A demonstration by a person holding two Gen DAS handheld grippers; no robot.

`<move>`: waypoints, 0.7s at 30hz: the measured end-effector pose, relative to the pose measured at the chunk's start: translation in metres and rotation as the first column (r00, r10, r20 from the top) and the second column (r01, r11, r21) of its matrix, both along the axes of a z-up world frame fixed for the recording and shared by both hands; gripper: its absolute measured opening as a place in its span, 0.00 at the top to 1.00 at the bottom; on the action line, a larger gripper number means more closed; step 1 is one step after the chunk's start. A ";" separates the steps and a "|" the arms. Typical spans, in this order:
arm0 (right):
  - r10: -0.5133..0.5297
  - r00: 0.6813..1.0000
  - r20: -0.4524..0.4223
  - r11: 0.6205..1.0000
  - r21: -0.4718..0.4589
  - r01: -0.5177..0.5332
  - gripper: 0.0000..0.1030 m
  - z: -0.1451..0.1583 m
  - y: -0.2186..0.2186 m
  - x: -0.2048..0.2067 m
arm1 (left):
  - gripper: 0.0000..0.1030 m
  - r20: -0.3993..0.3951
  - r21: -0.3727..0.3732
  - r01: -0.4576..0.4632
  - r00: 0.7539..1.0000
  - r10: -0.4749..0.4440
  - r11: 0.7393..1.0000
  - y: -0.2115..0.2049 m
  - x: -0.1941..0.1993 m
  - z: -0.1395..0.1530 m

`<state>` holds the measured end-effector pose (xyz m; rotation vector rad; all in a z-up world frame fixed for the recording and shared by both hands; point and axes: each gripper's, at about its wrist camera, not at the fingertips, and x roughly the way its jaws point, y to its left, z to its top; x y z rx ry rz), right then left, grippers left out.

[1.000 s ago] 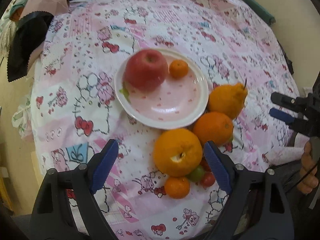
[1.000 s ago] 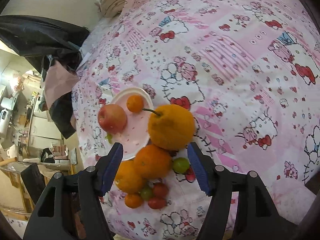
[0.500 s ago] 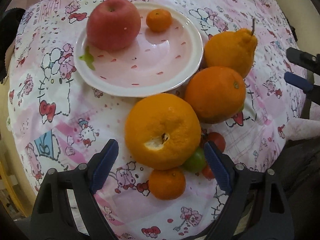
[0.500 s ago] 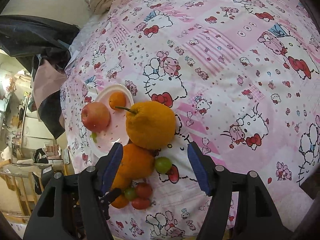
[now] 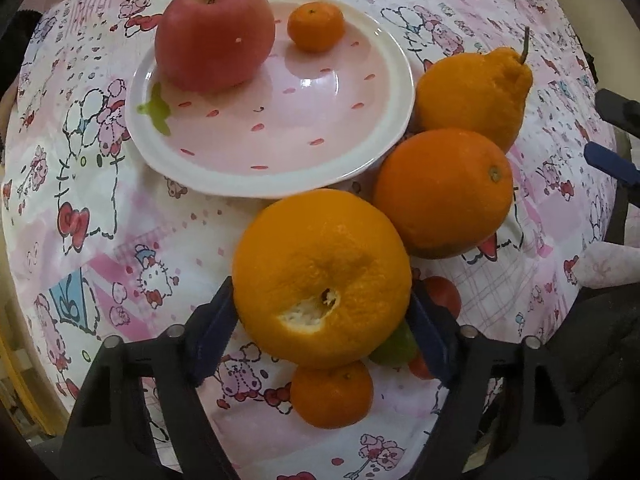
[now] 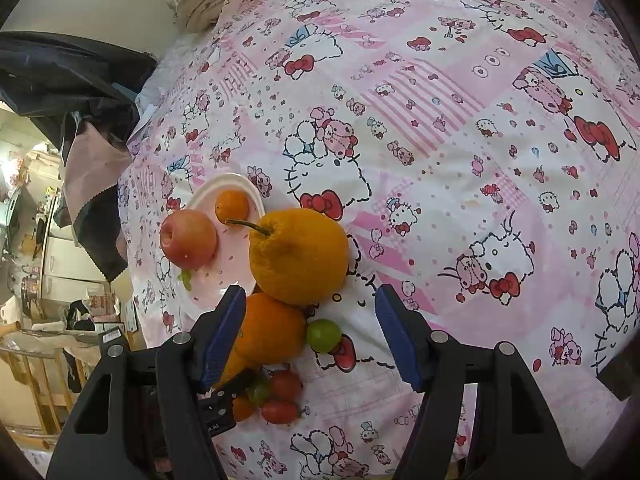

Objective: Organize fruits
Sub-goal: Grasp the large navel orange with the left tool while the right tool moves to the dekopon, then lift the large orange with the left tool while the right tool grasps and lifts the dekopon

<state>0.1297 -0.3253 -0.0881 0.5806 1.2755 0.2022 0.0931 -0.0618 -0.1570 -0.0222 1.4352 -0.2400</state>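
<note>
- Pink cartoon-printed cloth is spread under everything, and it is seen on all sides of both pairs of tongs.
- Far to the left of the right tongs, beyond the cloth's edge, dark fabric is draped.
- Ahead and to the left of the left tongs, a white-rimmed pink plate is seen; a red apple and a small mandarin are carried on it.
- Between the blue pads of the left tongs, a large orange with a torn patch of peel is framed. The jaws are closing, and both pads are seen right against the fruit's sides.
- Just below that orange, between the arms of the left tongs, a second small mandarin is lying, with a green fruit and red tomatoes partly hidden near the right-hand pad.
- Ahead and to the right of the left tongs, a round orange is set touching the large one, and beyond it a knobbed, stemmed citrus lies beside the plate's rim.
- At the far right edge of the left view, the tips of the right tongs are visible.
- In the right view those tongs are held released above the cloth, nothing being gripped; the knobbed citrus lies just ahead of the gap.
</note>
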 end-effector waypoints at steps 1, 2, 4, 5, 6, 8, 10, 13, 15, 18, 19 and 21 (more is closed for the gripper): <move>-0.003 1.000 0.000 1.000 0.000 0.003 0.32 0.000 0.000 0.000 | 0.27 0.005 0.008 0.001 1.000 -0.001 1.000 0.000 -0.001 0.002; -0.003 1.000 0.001 1.000 0.001 0.003 0.32 0.001 0.000 0.000 | 0.28 0.012 0.020 0.001 1.000 -0.002 1.000 0.002 -0.004 0.006; -0.004 1.000 0.003 1.000 0.000 0.004 0.32 0.002 0.001 -0.001 | 0.28 0.033 0.027 0.002 0.999 -0.002 1.000 0.006 -0.009 0.013; -0.005 1.000 0.005 1.000 0.000 0.005 0.32 0.002 0.001 -0.002 | 0.28 0.045 0.024 -0.001 0.999 0.000 1.000 0.010 -0.012 0.019; -0.005 1.000 0.007 1.000 -0.001 0.005 0.32 0.002 0.000 -0.002 | 0.28 0.055 0.022 -0.003 0.998 0.002 1.000 0.012 -0.014 0.024; -0.009 1.000 0.008 1.000 -0.002 0.009 0.32 0.003 0.000 -0.003 | 0.28 0.089 0.019 -0.007 0.996 0.005 1.000 0.017 -0.021 0.039; -0.014 1.000 0.009 1.000 0.000 0.014 0.32 0.004 -0.001 -0.004 | 0.28 0.127 0.025 -0.016 0.992 0.013 1.000 0.023 -0.025 0.054; -0.014 1.000 0.008 1.000 0.000 0.014 0.32 0.004 0.000 -0.005 | 0.28 0.175 0.024 -0.049 0.984 0.044 0.999 0.038 -0.026 0.071; -0.009 1.000 0.005 1.000 0.000 0.009 0.32 0.003 0.001 -0.005 | 0.28 0.194 0.009 -0.086 0.978 0.082 0.996 0.050 -0.028 0.081; 0.003 1.000 0.001 1.000 -0.002 -0.003 0.32 0.002 0.007 -0.004 | 0.28 0.182 -0.021 -0.133 0.974 0.134 0.991 0.063 -0.026 0.080; 0.006 1.000 0.000 1.000 -0.002 -0.006 0.32 0.002 0.010 -0.003 | 0.28 0.179 -0.023 -0.148 0.972 0.150 0.989 0.065 -0.027 0.080; 0.011 1.000 -0.005 1.000 -0.007 -0.011 0.32 0.001 0.015 -0.001 | 0.28 0.182 -0.008 -0.165 0.970 0.163 0.986 0.066 -0.027 0.078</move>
